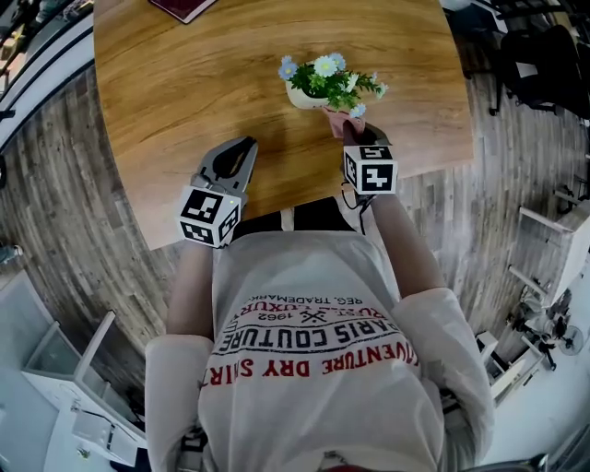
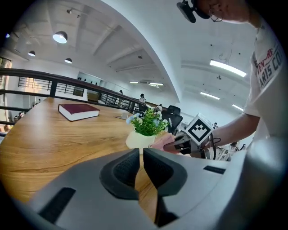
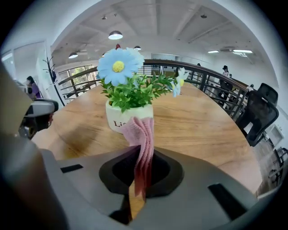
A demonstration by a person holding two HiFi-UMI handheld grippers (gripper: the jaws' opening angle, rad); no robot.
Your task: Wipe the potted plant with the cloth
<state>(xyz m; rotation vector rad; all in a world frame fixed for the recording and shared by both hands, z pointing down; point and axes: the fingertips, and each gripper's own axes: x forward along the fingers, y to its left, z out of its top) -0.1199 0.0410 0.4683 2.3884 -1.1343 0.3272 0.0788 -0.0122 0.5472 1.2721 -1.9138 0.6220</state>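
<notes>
The cloth [image 3: 140, 134] is being pinched between the fingers [image 3: 162, 170] of the right gripper [image 3: 143, 167], which are being kept nearly together on its folds. The pink cloth is being held so that its free end is standing up out of the fingers towards the pot [image 3: 128, 117]. That end is being shown against the pot's lower front, though whether it is touching cannot be told. The plant [image 3: 132, 92] is being seen straight ahead of these fingers, just beyond them and upright.

The fingers [image 2: 123, 173] of the left gripper [image 2: 140, 168] are being held shut, with only wood showing behind the thin slit between them. This gripper is being held over the near edge of the counter [image 1: 175, 101], to the left of the plant and well apart from it.

The plant is being carried on the near right part of the counter, close to the edge by the person. Wide bare wood is being left to the plant's left and beyond it. A book [image 1: 182, 7] is being kept at the far edge, well apart from both grippers. A chair [image 3: 261, 112] is being seen past the counter's right edge.
</notes>
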